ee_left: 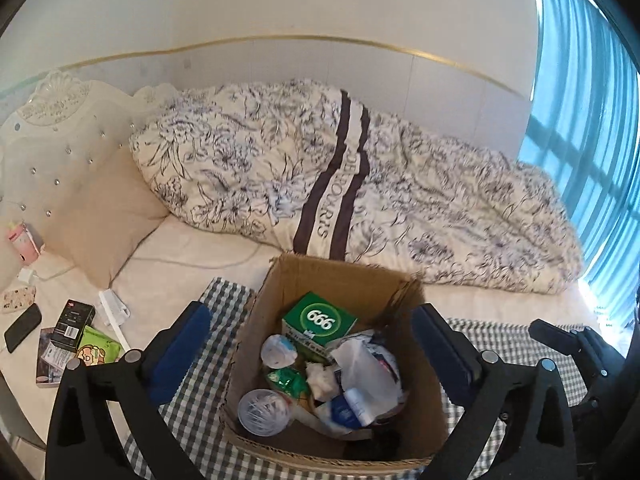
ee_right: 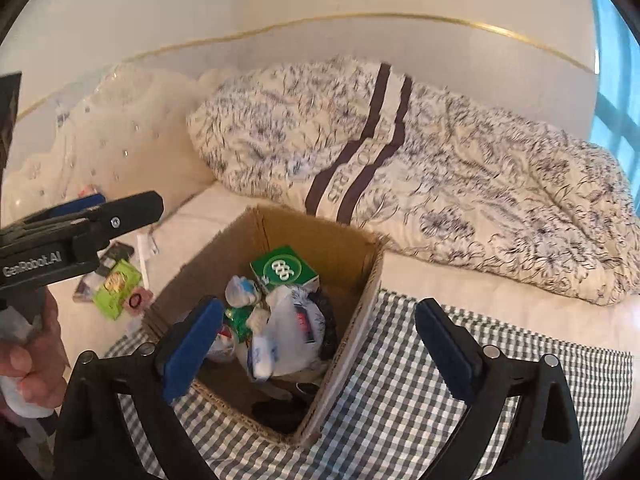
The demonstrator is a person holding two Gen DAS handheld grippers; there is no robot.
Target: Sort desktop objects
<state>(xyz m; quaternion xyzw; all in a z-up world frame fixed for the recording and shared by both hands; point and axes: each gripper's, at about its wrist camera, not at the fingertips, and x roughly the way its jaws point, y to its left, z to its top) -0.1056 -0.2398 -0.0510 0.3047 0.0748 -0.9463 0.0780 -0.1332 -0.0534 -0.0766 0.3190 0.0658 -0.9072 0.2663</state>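
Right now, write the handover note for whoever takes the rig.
Left gripper: open, empty, above the cardboard box.
Right gripper: open, empty, over the box's right edge.
Done: the green box, white plastic bag, clear round lid and small wrappers lie in the box, which stands on the checked cloth.
Left: phone, black carton and green packet lie loose on the bed, left of the box.

Dark item (ee_left: 372,446) at cardboard box (ee_left: 340,276) bottom unidentifiable, phone (ee_left: 23,328) cut by left edge
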